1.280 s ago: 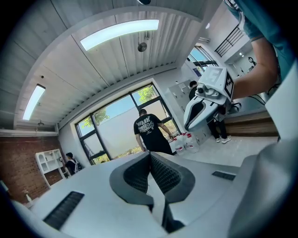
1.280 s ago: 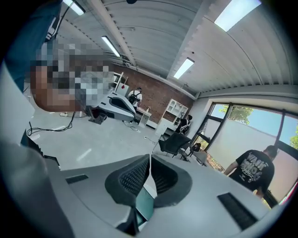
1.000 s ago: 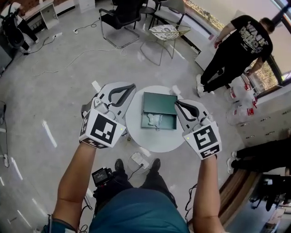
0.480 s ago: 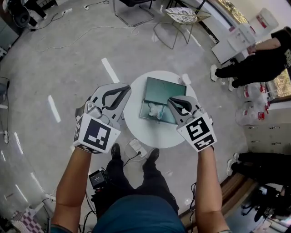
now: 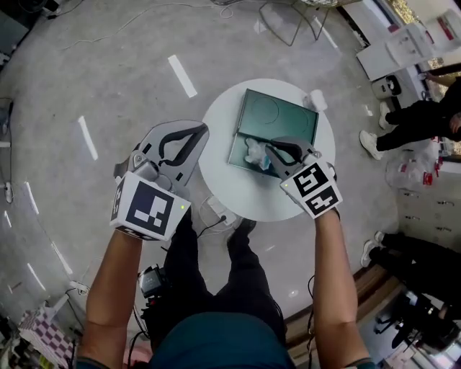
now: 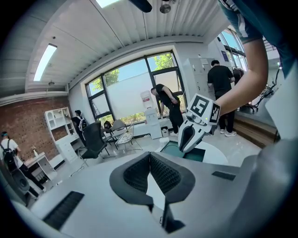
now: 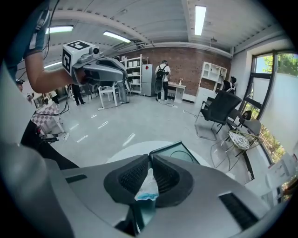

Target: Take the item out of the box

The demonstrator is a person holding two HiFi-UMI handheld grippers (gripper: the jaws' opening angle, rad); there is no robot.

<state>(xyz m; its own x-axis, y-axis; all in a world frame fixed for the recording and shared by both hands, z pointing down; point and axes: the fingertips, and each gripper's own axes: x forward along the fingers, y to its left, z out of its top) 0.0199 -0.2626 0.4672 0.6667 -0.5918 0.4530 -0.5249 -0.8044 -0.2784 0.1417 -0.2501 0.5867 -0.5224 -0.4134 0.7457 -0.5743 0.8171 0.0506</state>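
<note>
An open dark green box [image 5: 277, 119] lies on a round white table [image 5: 216, 130]. In its near half sits a crumpled white and blue item [image 5: 253, 153]. My right gripper [image 5: 270, 149] reaches into the box from the near right. In the right gripper view the right gripper [image 7: 149, 160] is shut on the item [image 7: 147, 186], pinched between the pads, with the box [image 7: 174, 151] beyond. My left gripper [image 5: 204, 130] hovers off the table's left edge. The left gripper view shows the left gripper [image 6: 150, 155] shut and empty.
A small white object [image 5: 315, 99] lies on the table behind the box. A power strip [image 5: 215, 213] with a cable lies on the floor under the table's near edge. A person [image 5: 418, 119] stands to the right, near water bottles [image 5: 414, 173]. A chair [image 5: 288, 18] stands beyond.
My right gripper has moved left from beside the box onto the white item in it. The left gripper has kept its place by the table's left edge. The head view has shifted.
</note>
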